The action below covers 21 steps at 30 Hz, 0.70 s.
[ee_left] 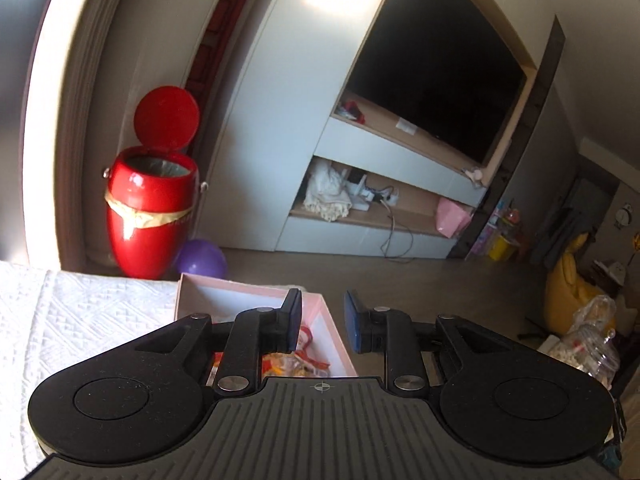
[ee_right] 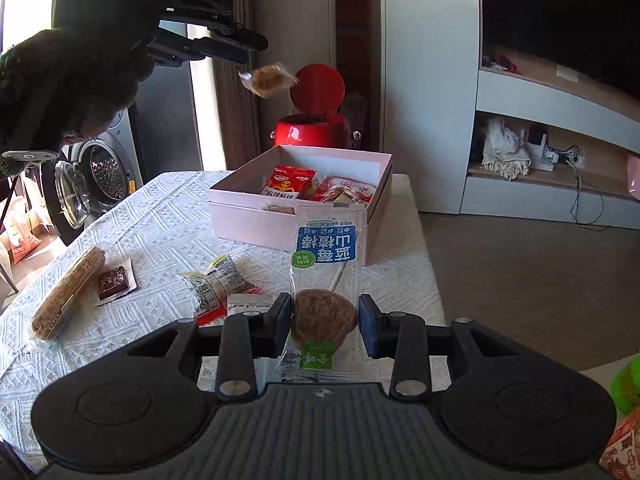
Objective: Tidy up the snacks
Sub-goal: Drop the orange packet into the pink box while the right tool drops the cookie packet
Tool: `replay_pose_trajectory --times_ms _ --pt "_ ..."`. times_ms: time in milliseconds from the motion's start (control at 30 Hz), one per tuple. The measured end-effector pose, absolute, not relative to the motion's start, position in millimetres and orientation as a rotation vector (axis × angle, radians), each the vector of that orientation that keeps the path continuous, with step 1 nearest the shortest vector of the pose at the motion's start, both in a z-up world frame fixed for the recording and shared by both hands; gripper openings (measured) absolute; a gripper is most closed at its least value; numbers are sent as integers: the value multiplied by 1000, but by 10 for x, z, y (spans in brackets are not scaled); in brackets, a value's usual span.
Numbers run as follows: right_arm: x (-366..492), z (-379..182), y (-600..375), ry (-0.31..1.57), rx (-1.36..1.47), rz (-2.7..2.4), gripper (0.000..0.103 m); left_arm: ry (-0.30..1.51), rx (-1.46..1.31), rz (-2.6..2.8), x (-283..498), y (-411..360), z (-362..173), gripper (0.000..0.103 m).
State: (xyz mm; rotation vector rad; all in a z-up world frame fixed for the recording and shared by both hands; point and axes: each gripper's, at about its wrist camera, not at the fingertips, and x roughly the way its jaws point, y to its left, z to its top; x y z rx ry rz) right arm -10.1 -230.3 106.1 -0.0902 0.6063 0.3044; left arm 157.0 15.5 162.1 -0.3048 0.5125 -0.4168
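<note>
The right gripper (ee_right: pixel 325 322) sits low over the table, its fingers spread on either side of a brown round lollipop (ee_right: pixel 323 314) in a clear wrapper with a blue and white label; whether the pads touch the wrapper cannot be told, though a small gap shows on the right side. Just beyond the lollipop stands the pink box (ee_right: pixel 256 216), open at the top, on the white tablecloth (ee_right: pixel 160 224); inside lie a red snack packet (ee_right: pixel 286 184) and more red-and-white packets beside it. Above the box, in mid-air, hangs a small wrapped pastry (ee_right: pixel 267 79), just below the fingertips of the left gripper (ee_right: pixel 244 46), which is seen from the side; no finger touches it. The left wrist view shows the left gripper (ee_left: pixel 323 322) with fingers parted and nothing between them, above the box's near corner (ee_left: pixel 320 312). On the cloth to the left of the lollipop lie a wrapped bun (ee_right: pixel 218 284), a dark chocolate square (ee_right: pixel 114 280) and a long crumbly bar (ee_right: pixel 68 294). Behind the table stands a red bin (ee_right: pixel 310 128) with its lid up, and a washing machine (ee_right: pixel 96 176) at the far left.
</note>
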Motion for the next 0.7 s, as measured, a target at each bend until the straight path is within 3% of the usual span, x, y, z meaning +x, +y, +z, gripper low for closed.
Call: replay_pose_trajectory --times_ms 233,433,567,700 --pt "148 1068 -2468 638 -52 260 35 605 -197 -337 589 590 982 26" --pt "747 1716 -2212 471 -116 316 35 716 -218 -313 50 783 591 26" --pt "1432 2209 -1921 439 -143 348 48 708 -133 -178 -102 871 562 26" --pt "1665 2186 -1675 499 -165 306 49 680 -122 -64 -200 1153 594 26"
